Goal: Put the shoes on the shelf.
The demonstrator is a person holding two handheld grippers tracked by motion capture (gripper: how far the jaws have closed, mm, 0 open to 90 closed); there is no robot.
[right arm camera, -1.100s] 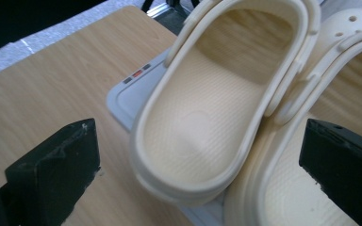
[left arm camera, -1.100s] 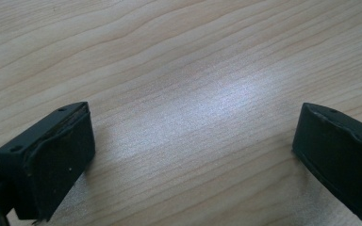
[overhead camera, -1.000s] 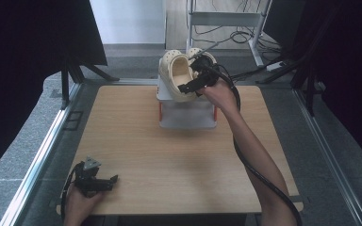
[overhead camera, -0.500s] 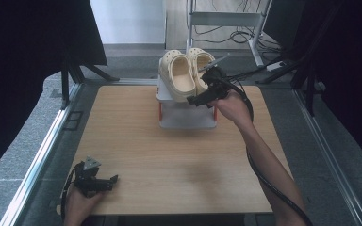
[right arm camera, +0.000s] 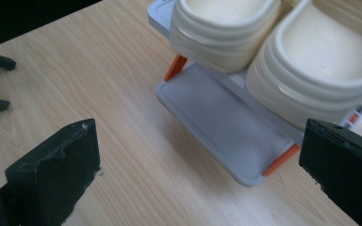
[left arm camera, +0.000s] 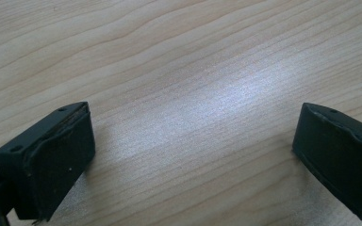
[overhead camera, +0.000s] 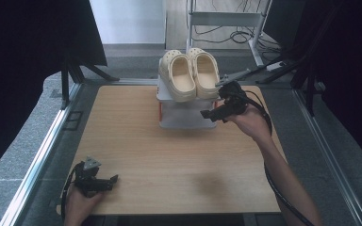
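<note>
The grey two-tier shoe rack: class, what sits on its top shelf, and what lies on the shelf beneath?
Two cream clogs sit side by side on the rack's top shelf. The lower shelf's visible part is bare; its back, under the clogs, is hidden.

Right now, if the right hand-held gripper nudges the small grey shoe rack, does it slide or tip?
Probably slides: the grey shoe rack looks like light plastic on smooth wood. It may tip, since both cream clogs sit on its top shelf and overhang the front edge, leaving the lower shelf bare.
</note>
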